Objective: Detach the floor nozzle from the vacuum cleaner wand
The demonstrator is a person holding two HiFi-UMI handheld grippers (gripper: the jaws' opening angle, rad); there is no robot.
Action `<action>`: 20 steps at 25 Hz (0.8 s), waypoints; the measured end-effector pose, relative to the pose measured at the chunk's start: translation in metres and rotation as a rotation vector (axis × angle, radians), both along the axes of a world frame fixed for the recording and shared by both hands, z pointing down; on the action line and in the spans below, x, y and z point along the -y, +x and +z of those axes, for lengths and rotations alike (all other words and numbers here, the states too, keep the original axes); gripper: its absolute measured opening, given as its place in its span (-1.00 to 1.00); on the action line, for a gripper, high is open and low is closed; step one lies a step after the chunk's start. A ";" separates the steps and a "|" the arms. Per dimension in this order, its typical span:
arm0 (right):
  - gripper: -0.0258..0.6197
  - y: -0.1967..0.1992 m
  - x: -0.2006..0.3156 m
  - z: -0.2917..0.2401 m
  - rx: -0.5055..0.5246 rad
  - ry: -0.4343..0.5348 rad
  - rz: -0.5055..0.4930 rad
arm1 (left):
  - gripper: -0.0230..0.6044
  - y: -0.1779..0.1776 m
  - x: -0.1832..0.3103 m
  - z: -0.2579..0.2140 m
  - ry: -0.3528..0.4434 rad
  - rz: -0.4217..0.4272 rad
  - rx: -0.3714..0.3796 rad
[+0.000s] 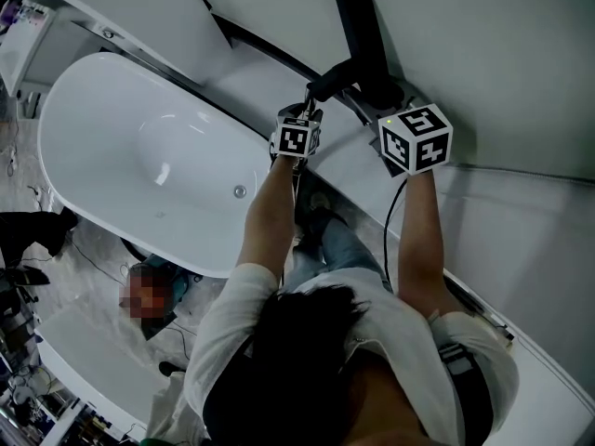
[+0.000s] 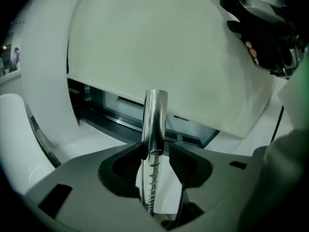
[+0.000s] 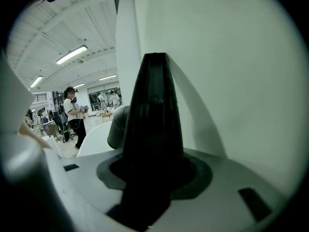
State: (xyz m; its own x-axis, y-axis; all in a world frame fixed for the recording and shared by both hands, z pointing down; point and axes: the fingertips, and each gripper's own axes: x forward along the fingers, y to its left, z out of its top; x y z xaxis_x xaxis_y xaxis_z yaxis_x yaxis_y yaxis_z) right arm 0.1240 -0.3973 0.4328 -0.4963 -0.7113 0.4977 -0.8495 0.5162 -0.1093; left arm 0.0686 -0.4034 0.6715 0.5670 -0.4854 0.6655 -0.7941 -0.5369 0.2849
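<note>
Standing by the tub (image 1: 112,128), I see both grippers just off its long side. The left gripper (image 2: 157,151) is nearer to the tub and the right gripper (image 3: 153,163) a bit farther out, w/ its cube (image 1: 416,137) facing up. The right gripper's jaws are closed firm on a black tapered part, which I take for the nozzle (image 3: 154,110). It fills the whole gap btw. the pads, and its long axis goes straight on from the jaws, away from the tub. The left gripper stands rather wide open. The chrome wand (image 2: 155,115) runs up btw. its jaws, one pad at most brushing the tube and the other clearly apart, so it is around the wand but not clamping. The nozzle thus lies on the side of the left gripper away from the tub, and the wand's long axis goes approx. the way the left jaws point. I judge the coming move needs the left jaws closed on the tube, then a pull along this axis, not sideways. The tube's far end looks bare in the left gripper view, so I cannot tell if the joint is already apart. No brand or label is readable on wand or nozzle, and the cube has only black-white square markers.
</note>
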 end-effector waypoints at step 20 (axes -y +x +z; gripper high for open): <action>-0.29 -0.013 -0.010 -0.007 0.031 -0.009 0.027 | -0.31 -0.063 0.001 -0.041 0.069 -0.149 -0.052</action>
State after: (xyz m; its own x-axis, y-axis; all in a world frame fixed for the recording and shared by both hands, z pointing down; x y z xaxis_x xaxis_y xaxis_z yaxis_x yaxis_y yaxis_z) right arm 0.1110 -0.3873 0.4258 -0.4921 -0.7204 0.4887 -0.8592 0.4922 -0.1397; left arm 0.0060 -0.4041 0.6308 0.5186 -0.6097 0.5994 -0.8512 -0.4343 0.2947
